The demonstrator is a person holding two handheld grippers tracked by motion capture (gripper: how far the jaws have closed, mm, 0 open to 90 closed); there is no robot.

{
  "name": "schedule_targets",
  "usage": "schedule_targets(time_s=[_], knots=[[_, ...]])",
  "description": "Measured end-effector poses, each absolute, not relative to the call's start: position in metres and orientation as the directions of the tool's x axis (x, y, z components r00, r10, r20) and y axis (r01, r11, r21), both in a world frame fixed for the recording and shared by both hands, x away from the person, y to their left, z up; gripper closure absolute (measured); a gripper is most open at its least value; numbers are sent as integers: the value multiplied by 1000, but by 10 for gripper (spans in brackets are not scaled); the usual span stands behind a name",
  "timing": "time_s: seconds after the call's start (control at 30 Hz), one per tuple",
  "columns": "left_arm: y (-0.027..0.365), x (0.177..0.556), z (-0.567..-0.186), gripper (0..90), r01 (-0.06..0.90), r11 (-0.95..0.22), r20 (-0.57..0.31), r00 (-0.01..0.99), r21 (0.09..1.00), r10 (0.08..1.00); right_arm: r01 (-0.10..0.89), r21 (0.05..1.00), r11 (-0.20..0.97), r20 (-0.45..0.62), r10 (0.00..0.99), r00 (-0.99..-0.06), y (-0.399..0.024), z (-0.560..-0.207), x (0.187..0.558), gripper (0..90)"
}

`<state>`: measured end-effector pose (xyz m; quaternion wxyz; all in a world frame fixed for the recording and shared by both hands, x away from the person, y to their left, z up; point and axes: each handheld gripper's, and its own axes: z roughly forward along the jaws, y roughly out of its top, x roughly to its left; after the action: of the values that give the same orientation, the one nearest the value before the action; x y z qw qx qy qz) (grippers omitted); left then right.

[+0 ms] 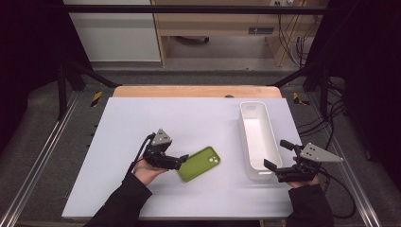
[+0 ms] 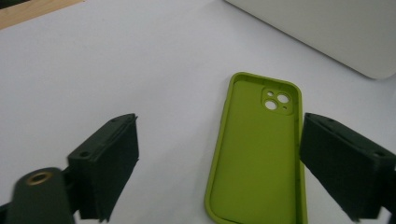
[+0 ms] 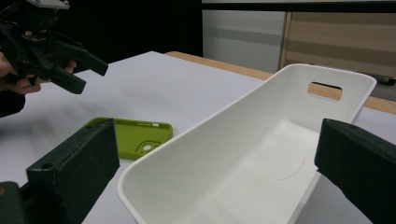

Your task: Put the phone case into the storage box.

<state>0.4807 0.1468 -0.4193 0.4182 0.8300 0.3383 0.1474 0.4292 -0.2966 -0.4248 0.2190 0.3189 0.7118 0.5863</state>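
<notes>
your left gripper (image 1: pixel 182 160) hangs released above the green phone case (image 1: pixel 199 163); your right gripper (image 1: pixel 274 155), jaws apart, straddles the white bin (image 1: pixel 257 137).

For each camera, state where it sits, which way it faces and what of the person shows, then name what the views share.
High view: above the person's side, facing forward and down on the table; forearms, left hand-held gripper, right hand-held gripper.
Left gripper view: on the left hand-held gripper, facing down at the green phone case; own open jaws.
Right gripper view: on the right hand-held gripper, facing into the white bin; own open jaws.
Shared: case and bin appear in all three.
</notes>
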Motion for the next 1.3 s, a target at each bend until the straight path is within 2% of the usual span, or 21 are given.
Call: schedule_targets(time_s=[0.13, 0.47, 1.3], knots=[[143, 481, -416, 54, 420, -437, -20, 739, 795, 674, 197, 974, 109, 62, 711, -701, -297, -425, 429, 4], [130, 487, -415, 20, 393, -495, 16, 771, 775, 636, 197, 974, 108, 62, 711, -700, -297, -425, 429, 4], [115, 507, -448, 7, 437, -585, 39, 778, 683, 627, 198, 974, 106, 65, 710, -701, -297, -425, 429, 4]])
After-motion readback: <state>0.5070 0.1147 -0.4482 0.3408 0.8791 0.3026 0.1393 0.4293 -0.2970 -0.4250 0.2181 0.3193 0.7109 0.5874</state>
